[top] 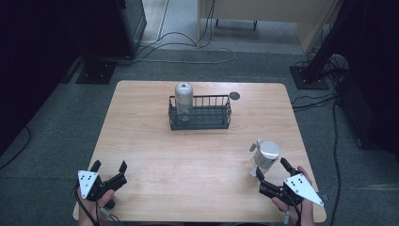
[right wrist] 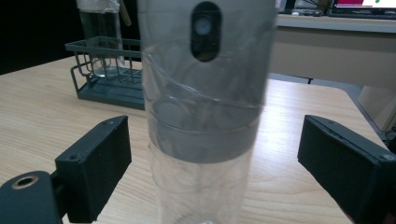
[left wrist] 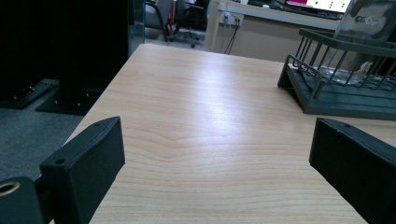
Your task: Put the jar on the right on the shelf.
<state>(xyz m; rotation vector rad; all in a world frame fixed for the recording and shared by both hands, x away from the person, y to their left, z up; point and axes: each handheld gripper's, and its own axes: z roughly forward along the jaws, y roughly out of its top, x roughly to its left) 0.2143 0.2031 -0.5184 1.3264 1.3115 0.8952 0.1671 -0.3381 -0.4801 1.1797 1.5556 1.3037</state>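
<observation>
A clear bottle with a grey lid (top: 264,157) stands upright near the table's right front. My right gripper (top: 273,169) is open just in front of it, one jaw on each side; in the right gripper view the bottle (right wrist: 205,116) rises between the jaws with gaps on both sides. A second clear bottle (top: 183,100) stands upright in the left end of a dark wire basket (top: 207,123) at the table's far middle. My left gripper (top: 109,165) is open at the left front corner, with bare wood between its jaws, and the basket (left wrist: 327,100) lies ahead to its right.
The wooden table (top: 197,155) carries a small dark round spot (top: 235,96) near its far edge. Cables and stand bases lie on the grey floor beyond the table. A desk and chairs stand farther back in the gripper views.
</observation>
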